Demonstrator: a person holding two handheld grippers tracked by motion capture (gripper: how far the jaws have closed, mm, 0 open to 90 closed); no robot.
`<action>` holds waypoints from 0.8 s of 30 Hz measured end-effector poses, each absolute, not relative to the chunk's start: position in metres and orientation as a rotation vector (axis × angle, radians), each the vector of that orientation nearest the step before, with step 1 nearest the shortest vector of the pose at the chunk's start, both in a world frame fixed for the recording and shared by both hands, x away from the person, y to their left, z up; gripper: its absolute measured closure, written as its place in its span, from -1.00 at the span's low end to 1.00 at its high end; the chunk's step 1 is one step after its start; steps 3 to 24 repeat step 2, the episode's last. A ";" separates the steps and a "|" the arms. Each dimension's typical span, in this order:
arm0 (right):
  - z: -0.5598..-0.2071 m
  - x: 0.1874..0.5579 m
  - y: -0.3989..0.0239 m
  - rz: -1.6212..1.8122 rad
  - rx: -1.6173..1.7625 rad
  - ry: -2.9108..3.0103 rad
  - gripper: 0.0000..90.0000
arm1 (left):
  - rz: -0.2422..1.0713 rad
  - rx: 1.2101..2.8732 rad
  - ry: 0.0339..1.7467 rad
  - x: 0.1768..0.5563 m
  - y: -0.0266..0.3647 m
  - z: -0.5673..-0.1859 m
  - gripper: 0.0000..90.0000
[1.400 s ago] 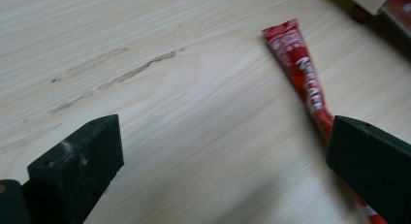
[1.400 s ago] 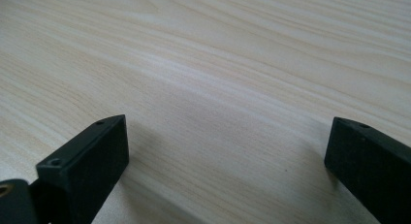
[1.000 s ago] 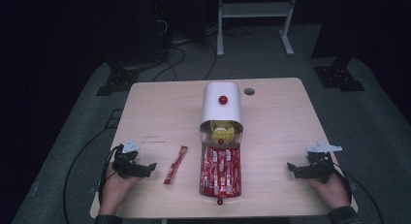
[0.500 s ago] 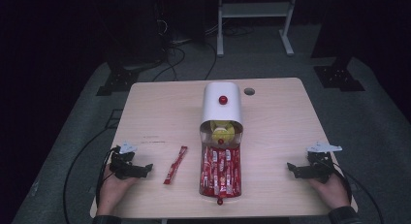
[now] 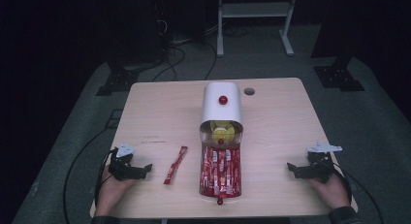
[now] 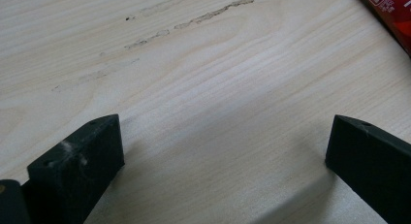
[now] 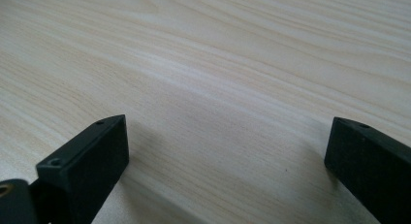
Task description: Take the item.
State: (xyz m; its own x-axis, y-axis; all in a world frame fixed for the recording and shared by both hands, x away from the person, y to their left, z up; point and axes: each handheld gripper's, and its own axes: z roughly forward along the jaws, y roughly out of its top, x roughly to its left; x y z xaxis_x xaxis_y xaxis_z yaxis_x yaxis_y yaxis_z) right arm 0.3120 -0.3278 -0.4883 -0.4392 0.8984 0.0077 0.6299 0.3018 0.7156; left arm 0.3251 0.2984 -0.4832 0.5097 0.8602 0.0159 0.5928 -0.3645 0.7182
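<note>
A white round-topped container with a red knob lies at the table's middle, its front open onto something yellow. A tray of several red packets reaches from it toward the front edge. One loose red packet lies left of the tray. My left gripper rests near the front left, open, pointing at that packet and apart from it. In the left gripper view the left gripper has bare wood between its jaws and a red packet corner at the top right. My right gripper is open over bare wood at the front right.
The wooden table has a round cable hole behind the container and faint scuff marks ahead of the left gripper. Dark floor with cables and stand legs surrounds the table.
My left gripper has shifted slightly left and toward the front edge. The right gripper and the packets have not moved.
</note>
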 end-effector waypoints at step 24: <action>-0.488 0.312 -0.328 0.925 1.365 2.180 -0.97 | 0.520 2.091 1.182 0.325 0.298 -0.483 -1.00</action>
